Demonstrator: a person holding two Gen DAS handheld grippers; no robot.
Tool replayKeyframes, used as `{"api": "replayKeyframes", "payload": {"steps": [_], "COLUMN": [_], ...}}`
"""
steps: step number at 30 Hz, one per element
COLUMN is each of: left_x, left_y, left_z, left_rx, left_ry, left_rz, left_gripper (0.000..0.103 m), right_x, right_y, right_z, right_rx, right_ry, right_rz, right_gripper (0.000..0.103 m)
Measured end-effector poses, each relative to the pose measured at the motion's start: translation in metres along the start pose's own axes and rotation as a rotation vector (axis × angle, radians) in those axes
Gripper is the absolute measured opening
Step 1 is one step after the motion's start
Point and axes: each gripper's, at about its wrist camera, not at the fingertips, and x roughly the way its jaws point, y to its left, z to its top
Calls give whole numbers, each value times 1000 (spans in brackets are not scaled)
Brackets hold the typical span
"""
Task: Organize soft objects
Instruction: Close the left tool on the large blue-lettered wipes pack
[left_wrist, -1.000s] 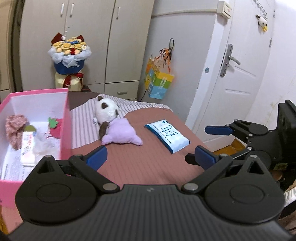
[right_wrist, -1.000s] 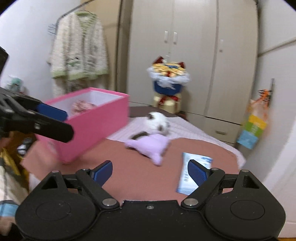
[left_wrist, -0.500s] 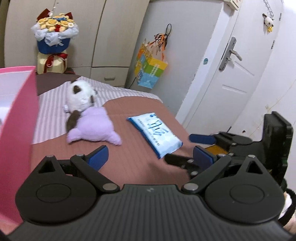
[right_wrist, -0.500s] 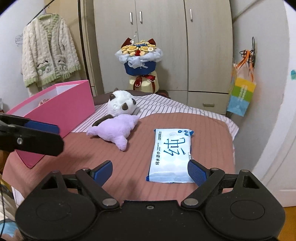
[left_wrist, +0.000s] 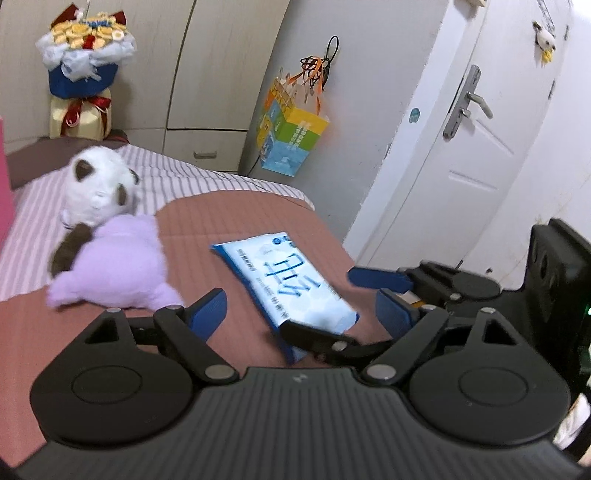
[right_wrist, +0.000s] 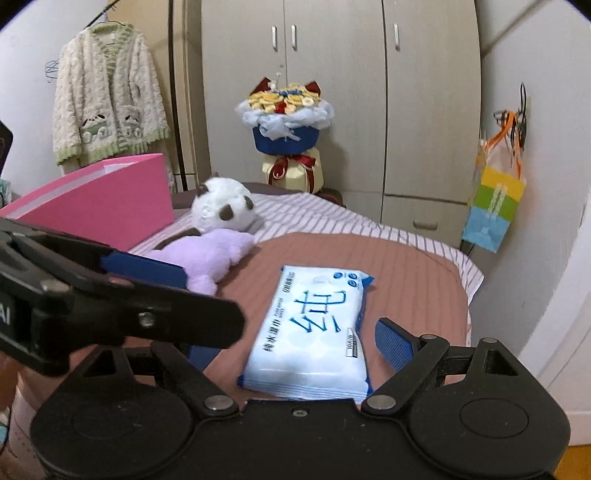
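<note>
A blue-and-white pack of wet wipes (left_wrist: 284, 280) (right_wrist: 314, 332) lies flat on the brown bedspread (left_wrist: 236, 210). My left gripper (left_wrist: 301, 314) (right_wrist: 212, 299) is over the pack's near end with its jaws closing; the pads are clear of the pack. My right gripper (right_wrist: 295, 347) (left_wrist: 317, 301) stands open, reaching in from the right, with the pack between its fingers and untouched. Its left pad is hidden behind the left gripper. A plush toy (left_wrist: 107, 258) (right_wrist: 207, 254) with a white-brown head and lilac body lies to the left. Behind it stands the pink box (right_wrist: 103, 206).
A flower bouquet (right_wrist: 284, 122) stands at the head of the bed before the wardrobe (right_wrist: 332, 74). A colourful paper bag (left_wrist: 291, 136) hangs on the wall right of the bed. The white door (left_wrist: 461, 147) is close beyond the bed's right edge. A cardigan (right_wrist: 107, 92) hangs far left.
Both grippers have come forward and down onto the wipes pack, which now looks much larger. The pink box has slid almost out of the left view. The left jaws have narrowed a little.
</note>
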Motion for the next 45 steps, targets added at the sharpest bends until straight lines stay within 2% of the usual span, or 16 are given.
{"api": "replayKeyframes", "payload": {"steps": [3,6,8,12,17,19,22,23,24,26,29,36,40,45], "left_x": [17,32,42,56,58,58,57,56,57,55,48,30,12,-11], "left_y": [1,5,8,11,7,6,3,2,3,7,6,-3,-7,-13], "left_z": [1,3,4,4,0,-2,-3,-3,-4,-7,-9,-13,-14,-16], "left_rx": [-9,-42,-70,-146,-128,-112,-90,-87,-102,-129,-125,-80,-29,23], "left_ry": [23,65,84,97,81,78,76,79,91,78,62,64,62,91], "left_rz": [18,39,36,44,79,85,101,94,42,0,-25,13,22,64], "left_gripper": [84,75,67,63,56,55,52,45,43,43,43,43,43,43], "right_x": [12,22,24,28,27,28,27,26,25,23,19,12,1,-11], "right_y": [-6,-14,-20,-19,-8,-12,-11,-8,-7,-5,-4,9,13,31], "right_z": [1,2,1,-3,-9,-8,-7,-8,-10,-12,-11,-12,-12,-15], "right_rx": [-7,12,51,51,-16,29,61,48,48,47,61,90,203,245], "right_ry": [68,131,132,127,124,123,113,105,98,90,92,87,85,68], "right_rz": [23,30,69,85,41,26,-18,-31,-35,-43,-48,-36,-13,6], "right_gripper": [91,91,91,91,91,91,81,80,78,75,73,70,70,70]}}
